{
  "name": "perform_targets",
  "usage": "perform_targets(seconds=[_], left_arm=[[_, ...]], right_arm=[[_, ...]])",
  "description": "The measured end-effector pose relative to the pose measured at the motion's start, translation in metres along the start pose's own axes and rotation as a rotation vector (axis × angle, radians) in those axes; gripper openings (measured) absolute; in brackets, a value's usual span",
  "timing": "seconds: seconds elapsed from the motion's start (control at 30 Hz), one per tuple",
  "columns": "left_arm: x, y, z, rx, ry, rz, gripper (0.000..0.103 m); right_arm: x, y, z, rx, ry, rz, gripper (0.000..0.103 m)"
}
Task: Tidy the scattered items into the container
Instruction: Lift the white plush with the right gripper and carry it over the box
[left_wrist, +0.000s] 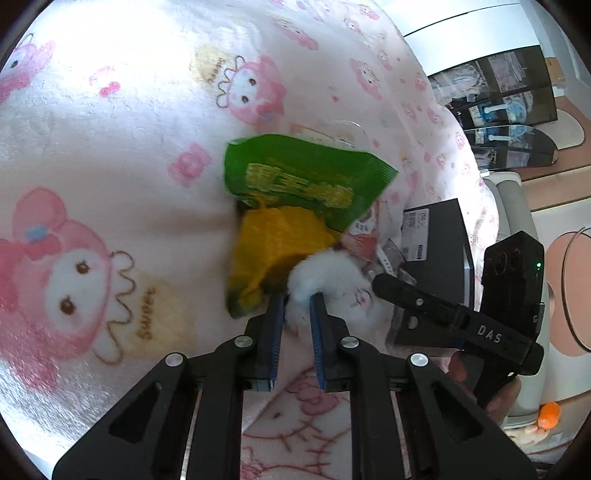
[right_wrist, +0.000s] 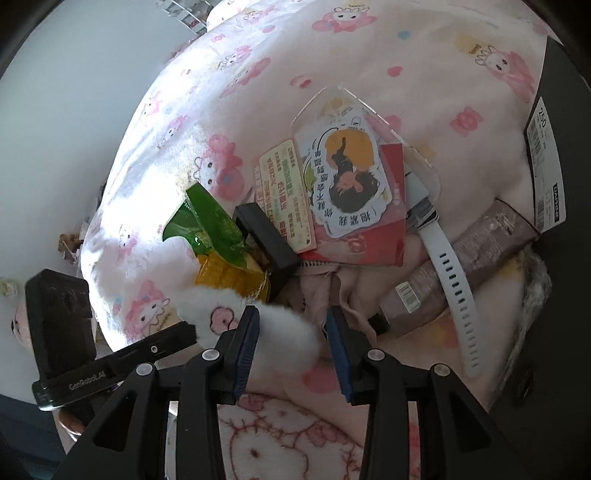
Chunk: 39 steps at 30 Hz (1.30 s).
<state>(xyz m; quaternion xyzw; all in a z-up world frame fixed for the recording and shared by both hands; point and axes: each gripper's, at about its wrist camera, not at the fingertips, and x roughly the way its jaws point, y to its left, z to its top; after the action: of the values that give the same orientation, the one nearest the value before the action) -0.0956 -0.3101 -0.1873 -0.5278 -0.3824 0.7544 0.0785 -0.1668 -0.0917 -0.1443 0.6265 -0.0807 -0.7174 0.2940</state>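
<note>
My left gripper (left_wrist: 297, 297) is shut on a white fluffy plush (left_wrist: 325, 277), held over the pink blanket (left_wrist: 110, 147). A green and yellow snack packet (left_wrist: 295, 206) lies just beyond its fingertips. In the right wrist view my right gripper (right_wrist: 291, 314) is open, with the white plush (right_wrist: 280, 332) between its pads (right_wrist: 247, 332), not squeezed. Ahead lie cards in a clear sleeve (right_wrist: 343, 177), a white watch strap (right_wrist: 454, 280), a brownish tube (right_wrist: 461, 262) and a small black box (right_wrist: 269, 236). The black container (right_wrist: 561, 147) stands at the right; it also shows in the left wrist view (left_wrist: 436, 236).
The other gripper's black body (left_wrist: 480, 314) reaches in from the right in the left wrist view. Beyond the bed edge are a dark shelf unit (left_wrist: 509, 99) and a grey bin (left_wrist: 513, 206). A white wall (right_wrist: 74, 92) lies left in the right wrist view.
</note>
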Motion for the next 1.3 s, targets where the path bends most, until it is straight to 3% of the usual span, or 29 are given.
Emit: perform_targets(seconds=[0.1, 0.23, 0.33, 0.43, 0.57, 0.63, 0.7, 0.73, 0.83, 0.9, 0.97, 1.3], left_arm=[[-0.001, 0.001, 0.002, 0.001, -0.01, 0.037, 0.018], [-0.004, 0.003, 0.003, 0.01, -0.027, -0.01, 0.036], [-0.003, 0.005, 0.004, 0.011, -0.03, -0.025, 0.037], [0.0, 0.005, 0.004, 0.013, -0.011, -0.092, 0.04], [0.01, -0.003, 0.003, 0.027, 0.019, -0.099, 0.04], [0.017, -0.008, 0.003, 0.026, 0.042, -0.116, 0.04], [0.025, -0.011, 0.004, 0.026, 0.073, -0.092, 0.037], [0.031, -0.014, 0.004, 0.037, 0.096, -0.056, 0.03], [0.032, -0.02, 0.003, 0.049, 0.092, -0.037, 0.026], [0.028, -0.022, 0.001, 0.048, 0.087, -0.038, 0.019], [0.019, -0.028, -0.001, 0.048, 0.075, -0.055, 0.018], [-0.011, -0.074, -0.026, 0.124, 0.033, -0.073, 0.018]], right_arm=[[0.004, 0.002, 0.006, -0.011, 0.009, -0.019, 0.034], [0.003, -0.003, -0.005, -0.035, 0.046, -0.058, 0.041], [-0.002, -0.008, -0.016, -0.031, 0.07, -0.028, 0.042], [-0.009, -0.007, -0.025, -0.072, 0.075, -0.003, 0.048], [0.006, -0.007, -0.03, -0.112, 0.125, -0.054, 0.052], [0.013, -0.009, -0.029, -0.096, 0.131, -0.022, 0.052], [0.017, -0.01, -0.028, -0.078, 0.129, 0.023, 0.046], [0.018, -0.011, -0.028, -0.07, 0.129, 0.04, 0.038], [0.016, -0.012, -0.027, -0.061, 0.117, 0.027, 0.032], [0.01, -0.014, -0.028, -0.056, 0.095, 0.032, 0.026], [-0.003, -0.017, -0.029, -0.054, 0.061, 0.025, 0.02], [-0.065, -0.018, -0.039, -0.064, -0.053, 0.037, 0.02]])
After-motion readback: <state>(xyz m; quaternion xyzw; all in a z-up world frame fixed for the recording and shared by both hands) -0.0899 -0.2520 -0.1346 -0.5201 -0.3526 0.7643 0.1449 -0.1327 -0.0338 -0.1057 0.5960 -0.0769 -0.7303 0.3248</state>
